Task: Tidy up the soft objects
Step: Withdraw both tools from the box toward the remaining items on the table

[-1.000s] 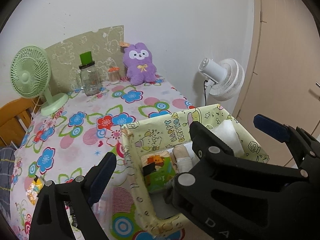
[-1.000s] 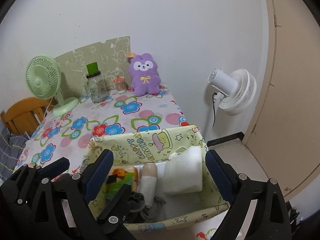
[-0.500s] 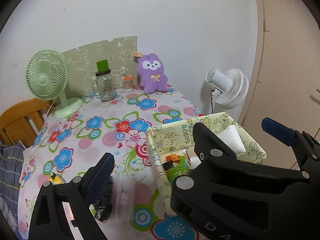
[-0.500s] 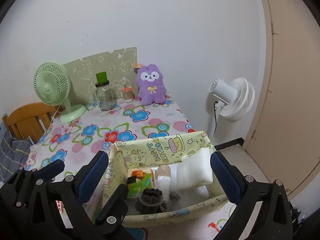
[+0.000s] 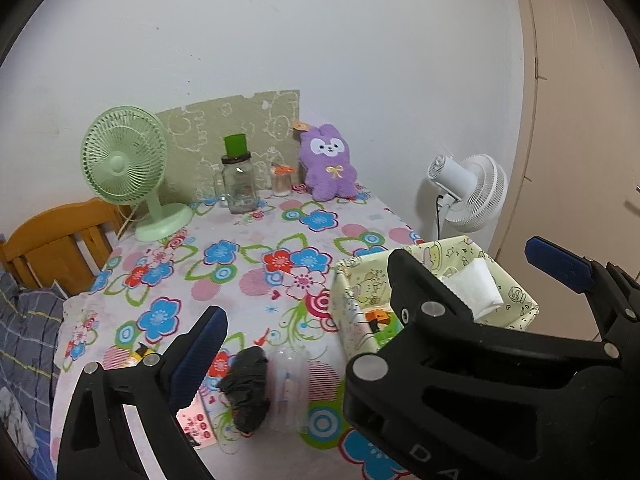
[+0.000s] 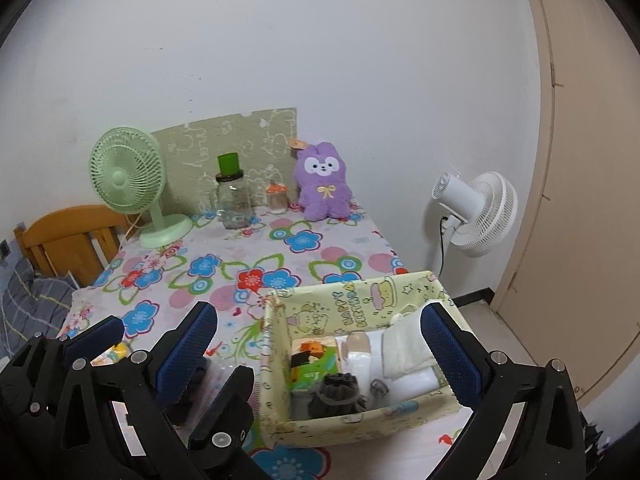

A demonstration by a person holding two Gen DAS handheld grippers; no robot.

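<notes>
A yellow fabric box point(image 6: 360, 308) stands at the table's near right corner, also in the left wrist view point(image 5: 352, 280). It holds a white folded cloth point(image 6: 404, 348), a pale rolled sock point(image 6: 360, 354), a green packet point(image 6: 314, 360) and a dark scrunchie point(image 6: 338, 394). A black bundle point(image 5: 248, 384) and a clear plastic packet point(image 5: 288, 384) lie on the floral cloth left of the box. A purple plush rabbit point(image 5: 328, 170) sits at the far edge. My left gripper point(image 5: 374, 300) is open above the bundle and box. My right gripper point(image 6: 320, 352) is open and empty over the box.
A green desk fan point(image 5: 128, 176), a glass jar with a green lid point(image 5: 238, 184) and a small orange-topped jar point(image 5: 280, 180) stand at the back. A white fan point(image 6: 476, 212) stands right of the table. A wooden chair point(image 5: 60, 240) is at the left.
Both grippers have pulled back and up from the box. The black bundle and clear packet have come into view left of it.
</notes>
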